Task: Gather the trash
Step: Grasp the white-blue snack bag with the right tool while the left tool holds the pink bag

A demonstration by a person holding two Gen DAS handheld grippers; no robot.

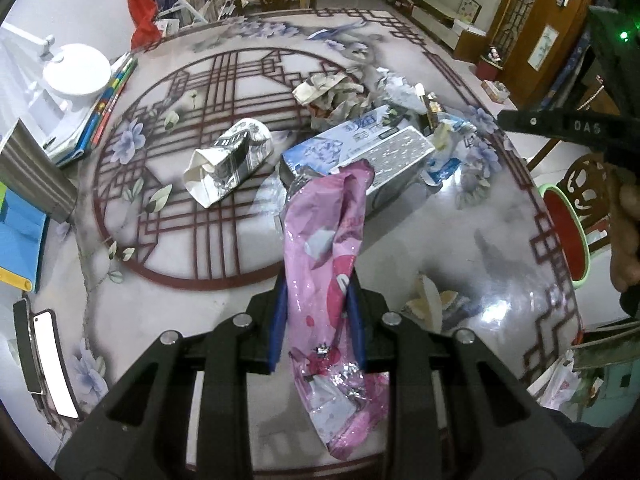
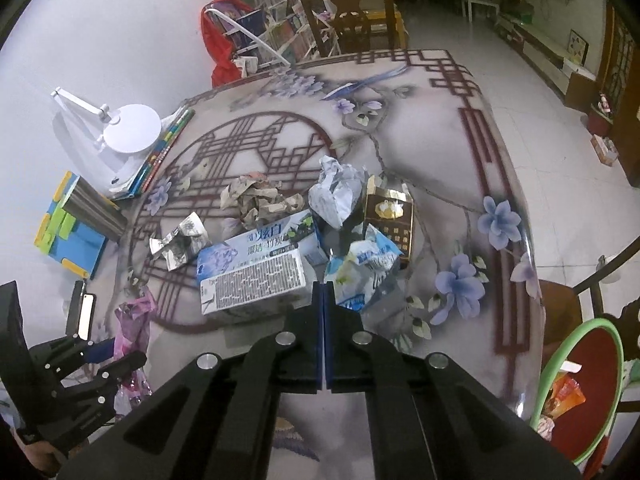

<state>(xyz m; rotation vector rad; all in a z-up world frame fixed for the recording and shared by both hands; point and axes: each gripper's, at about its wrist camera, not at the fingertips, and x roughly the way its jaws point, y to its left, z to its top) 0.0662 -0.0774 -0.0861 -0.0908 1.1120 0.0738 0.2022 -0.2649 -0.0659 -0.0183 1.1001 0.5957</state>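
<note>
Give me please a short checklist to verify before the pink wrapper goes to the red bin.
1. Left claw shut on pink wrapper: ok.
2. Wrapper clear of the table: cannot tell; its top end overlaps the white box.
3. Right claw shut with nothing in it: ok.
4. Red bin open, room inside: ok.
5. Way to the bin free: cannot tell.
6. Phone away from the wrapper: ok.

Pale tiled floor [image 2: 532,128], wooden chairs [image 2: 352,12]
</note>
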